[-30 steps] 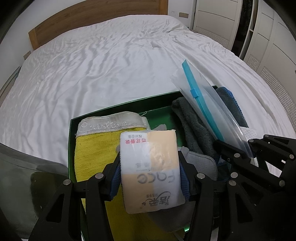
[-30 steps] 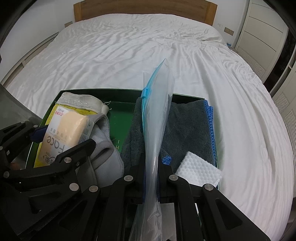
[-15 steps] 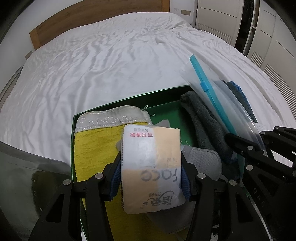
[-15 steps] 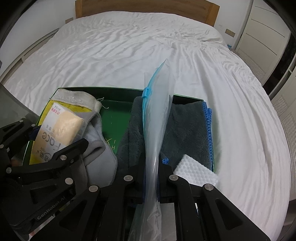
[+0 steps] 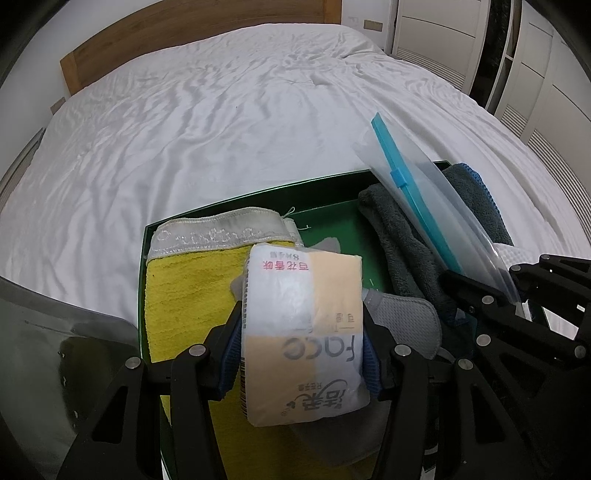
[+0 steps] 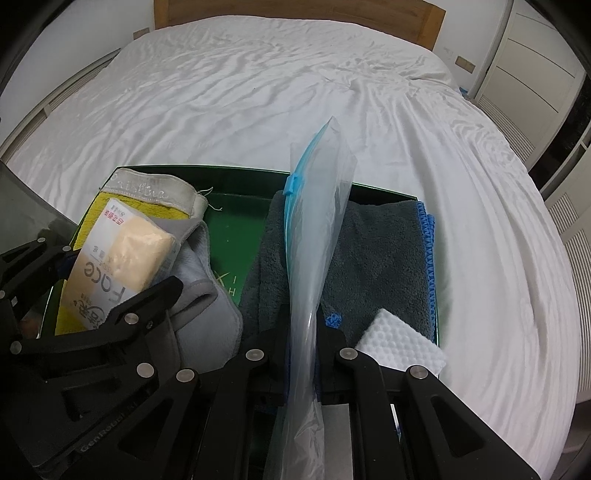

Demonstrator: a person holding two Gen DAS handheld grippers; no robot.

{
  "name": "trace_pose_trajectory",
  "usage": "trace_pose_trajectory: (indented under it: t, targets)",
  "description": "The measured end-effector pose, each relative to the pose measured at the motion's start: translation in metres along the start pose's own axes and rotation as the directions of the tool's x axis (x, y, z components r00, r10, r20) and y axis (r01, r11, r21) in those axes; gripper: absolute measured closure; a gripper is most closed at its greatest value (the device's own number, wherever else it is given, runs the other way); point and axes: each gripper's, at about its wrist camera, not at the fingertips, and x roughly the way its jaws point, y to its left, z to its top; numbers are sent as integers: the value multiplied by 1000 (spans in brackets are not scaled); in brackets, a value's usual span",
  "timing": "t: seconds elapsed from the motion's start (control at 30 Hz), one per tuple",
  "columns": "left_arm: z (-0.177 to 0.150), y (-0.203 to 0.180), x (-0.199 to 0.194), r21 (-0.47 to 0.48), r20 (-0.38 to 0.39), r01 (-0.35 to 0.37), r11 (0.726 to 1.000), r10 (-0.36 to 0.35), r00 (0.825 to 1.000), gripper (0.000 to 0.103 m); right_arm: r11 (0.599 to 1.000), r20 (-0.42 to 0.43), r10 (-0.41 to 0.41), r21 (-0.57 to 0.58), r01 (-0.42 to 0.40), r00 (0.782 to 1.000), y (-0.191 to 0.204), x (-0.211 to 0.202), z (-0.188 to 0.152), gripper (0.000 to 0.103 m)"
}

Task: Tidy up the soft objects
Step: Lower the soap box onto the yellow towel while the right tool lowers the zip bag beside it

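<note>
Two tongs: we see both over a green tray [image 6: 243, 184] that sits on the white bed [image 6: 258, 96], near its foot edge.
Left tongs [image 5: 301, 354]: clamped on a tissue pack [image 5: 303, 332], blue pads pressed to its two sides; the pack is lifted above the tray's left half.
Right tongs [image 6: 301, 332]: closed tight on a clear zip bag [image 6: 317, 221], which stands on edge between them, its blue seal strip [image 5: 410, 199] pointing toward the headboard [image 6: 295, 11].
Tray, left half: we find a yellow towel [image 5: 184, 288] with a pale woven band along its far end, and a grey cloth [image 6: 207, 302] lying partly over it.
Tray, right half: a dark grey towel [image 6: 380, 251] with blue stitched edging fills it; a white sponge [image 6: 400, 345] rests on its near right corner.
Tray, middle: a bare green strip shows between the two piles.
Bag contents: it looks empty to us, though the fisheye blur leaves that unsure.
</note>
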Motion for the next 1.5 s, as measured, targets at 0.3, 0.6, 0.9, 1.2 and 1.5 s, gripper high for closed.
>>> trace_pose_trajectory:
  t: [0.3, 0.6, 0.9, 1.2, 1.5]
  targets:
    - [-2, 1, 3, -15, -12, 6, 1000, -6, 1000, 44, 1000, -3, 4, 1, -4, 1000, 0, 1, 2, 90]
    - [-2, 2, 4, -16, -12, 4, 1000, -4, 1000, 43, 1000, -5, 5, 1, -5, 1000, -1, 1, 2, 90]
    - [-2, 5, 4, -33, -25, 9, 999, -10, 1000, 41, 1000, -8, -9, 6, 9, 1000, -1, 2, 4, 88]
    - [-1, 6, 3, -37, -28, 3, 999, -4, 1000, 40, 999, -3, -26, 33, 26, 1000, -10, -2, 3, 67]
    - [-2, 7, 3, -33, -25, -1, 999, 0, 1000, 40, 999, 0, -27, 29, 27, 1000, -8, -2, 3, 67]
